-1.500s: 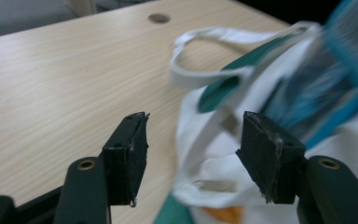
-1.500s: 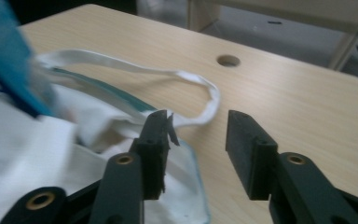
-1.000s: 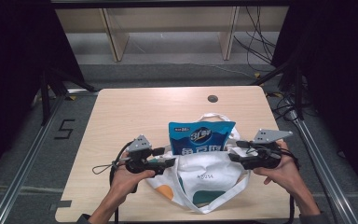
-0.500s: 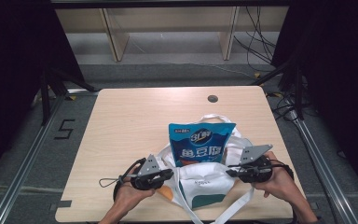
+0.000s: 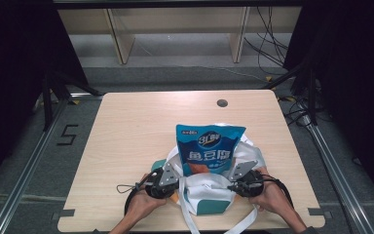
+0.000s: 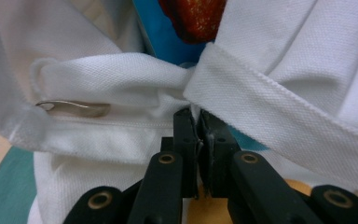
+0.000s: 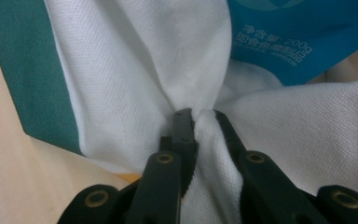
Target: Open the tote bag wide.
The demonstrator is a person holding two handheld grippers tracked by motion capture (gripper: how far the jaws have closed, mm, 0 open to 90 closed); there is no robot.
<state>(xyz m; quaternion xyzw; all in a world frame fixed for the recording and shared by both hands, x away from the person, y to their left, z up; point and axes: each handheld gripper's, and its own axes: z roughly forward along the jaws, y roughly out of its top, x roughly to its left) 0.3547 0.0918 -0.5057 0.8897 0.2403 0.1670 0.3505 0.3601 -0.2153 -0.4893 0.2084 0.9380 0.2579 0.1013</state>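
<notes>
A white canvas tote bag [image 5: 205,187] with teal panels is seen lying on the light wooden desk [image 5: 126,131], near the edge closest to the person, and a blue snack pouch [image 5: 208,148] printed with white characters stands upright in its mouth, the upper part of the pouch rising above the fabric. In the high view the left tool [image 5: 168,181] is held at the bag's left rim and the right tool [image 5: 241,183] at its right rim, each carried low over the desk by a hand [image 5: 141,202] coming in from the bottom edge. The jaws of both tools have just been closing, and fabric is caught between them. In the left gripper view the left tool [image 6: 197,121] is clenched on the white cloth where a strap [image 6: 279,116] meets the bag's hem, the two black jaws standing almost together with a thin fold pinched between them; a slip of blue pouch and a red printed patch are seen just above the rim. In the right gripper view the right tool [image 7: 200,119] is clenched on a gathered bunch of white cloth, which puckers into folds at the jaw tips, with a teal panel [image 7: 37,74] to its left and the lower corner of the blue pouch [image 7: 289,37] just beyond. Two white straps trail from the bag toward the desk's near edge.
</notes>
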